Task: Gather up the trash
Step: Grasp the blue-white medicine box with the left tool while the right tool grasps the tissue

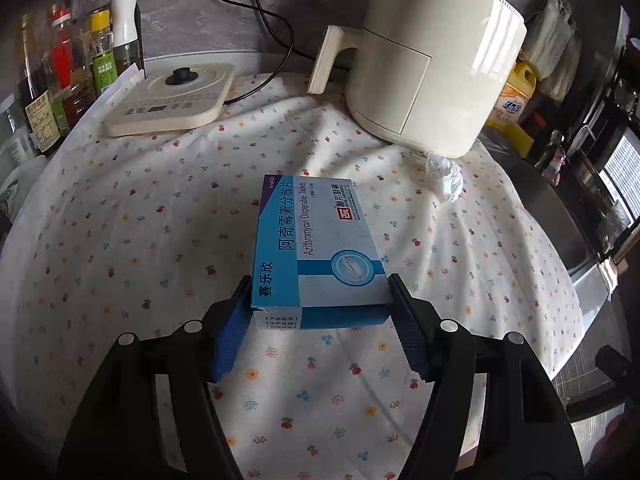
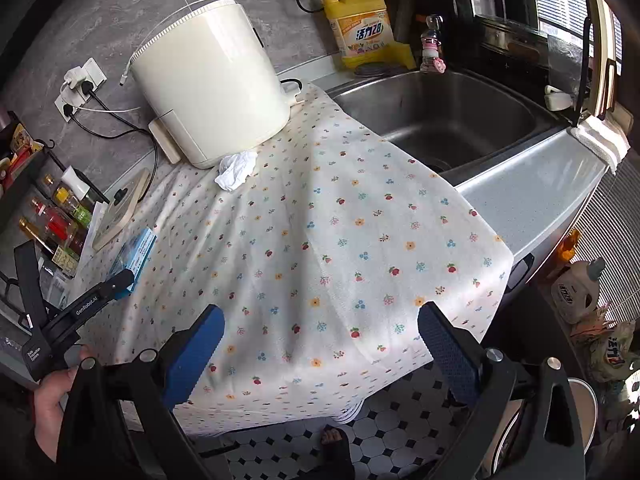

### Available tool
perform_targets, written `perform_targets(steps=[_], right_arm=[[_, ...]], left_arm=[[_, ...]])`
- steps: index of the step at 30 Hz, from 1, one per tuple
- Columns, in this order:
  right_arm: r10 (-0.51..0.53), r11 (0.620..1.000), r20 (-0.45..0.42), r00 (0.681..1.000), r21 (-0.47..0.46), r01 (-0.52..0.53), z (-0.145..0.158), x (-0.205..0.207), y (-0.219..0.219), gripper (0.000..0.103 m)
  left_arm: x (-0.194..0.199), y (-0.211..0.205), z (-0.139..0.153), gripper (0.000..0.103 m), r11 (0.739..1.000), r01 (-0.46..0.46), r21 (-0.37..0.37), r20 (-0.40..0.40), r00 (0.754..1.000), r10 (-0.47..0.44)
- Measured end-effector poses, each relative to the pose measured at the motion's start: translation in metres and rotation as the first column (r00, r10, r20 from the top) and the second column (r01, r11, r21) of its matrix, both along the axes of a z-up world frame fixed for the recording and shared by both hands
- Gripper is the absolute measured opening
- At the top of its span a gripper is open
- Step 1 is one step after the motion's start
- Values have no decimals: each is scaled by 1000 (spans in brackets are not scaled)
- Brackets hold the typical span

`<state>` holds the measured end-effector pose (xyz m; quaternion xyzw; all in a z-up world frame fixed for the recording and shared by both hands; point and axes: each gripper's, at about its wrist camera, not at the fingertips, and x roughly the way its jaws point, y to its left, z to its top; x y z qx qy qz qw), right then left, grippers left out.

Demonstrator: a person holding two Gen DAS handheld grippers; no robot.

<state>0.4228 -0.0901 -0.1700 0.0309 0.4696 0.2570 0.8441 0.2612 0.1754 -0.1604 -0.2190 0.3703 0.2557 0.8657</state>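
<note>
At the far left of the left wrist view, a row of glass and plastic condiment bottles (image 1: 60,76) stands against the grey stone-look wall, and just beside them lies a flat cream plastic kettle base with a round black knob (image 1: 172,96). It rests on a white cotton cloth printed with small flowers and fruits (image 1: 120,240), rumpled into soft folds. In the middle, the left gripper (image 1: 320,308) clasps a flat blue-and-white cardboard medicine box (image 1: 318,244) by its near end, ribbed black jaws pressed to both long sides, the box's far end over the cloth. Further right a smooth cream cylindrical air fryer with a slab handle (image 1: 432,56) stands on the cloth, and a crumpled white tissue (image 1: 444,178) lies touching its base. In the right wrist view, the right gripper (image 2: 320,344) hangs over the cloth's near edge with its blue textured pads wide apart and nothing between them. To the right sit a brushed steel sink (image 2: 452,120) and, behind it, a yellow plastic pump bottle of detergent (image 2: 364,28).
</note>
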Motion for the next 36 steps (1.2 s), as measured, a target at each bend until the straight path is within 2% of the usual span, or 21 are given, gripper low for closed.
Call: perform_targets(steps=[7, 11, 15, 24, 33, 34, 35, 36], right_arm=[[74, 997, 27, 997, 22, -75, 3, 25, 72, 91], [87, 995, 36, 996, 46, -89, -3, 46, 111, 90], [84, 994, 22, 996, 61, -85, -14, 66, 146, 88], [84, 996, 17, 996, -1, -84, -35, 106, 208, 83], [92, 993, 40, 995, -81, -89, -48, 135, 244, 81], [87, 993, 39, 995, -89, -83, -51, 138, 244, 79], [86, 992, 41, 995, -98, -82, -53, 141, 244, 73], [89, 990, 45, 995, -115, -84, -55, 143, 245, 60]], left_arm=[[-38, 48, 16, 66, 998, -66, 10, 42, 997, 65], [-59, 81, 15, 66, 997, -83, 0, 43, 996, 82], [-76, 108, 15, 66, 993, -114, 23, 24, 993, 114], [-93, 154, 11, 66, 988, -151, 16, 28, 988, 151], [-94, 169, 8, 66, 987, -159, 5, 39, 987, 158], [-95, 169, 8, 66, 987, -160, 3, 40, 986, 160], [-96, 169, 8, 66, 987, -162, 0, 41, 986, 162], [-96, 169, 7, 66, 987, -163, -4, 42, 986, 163]])
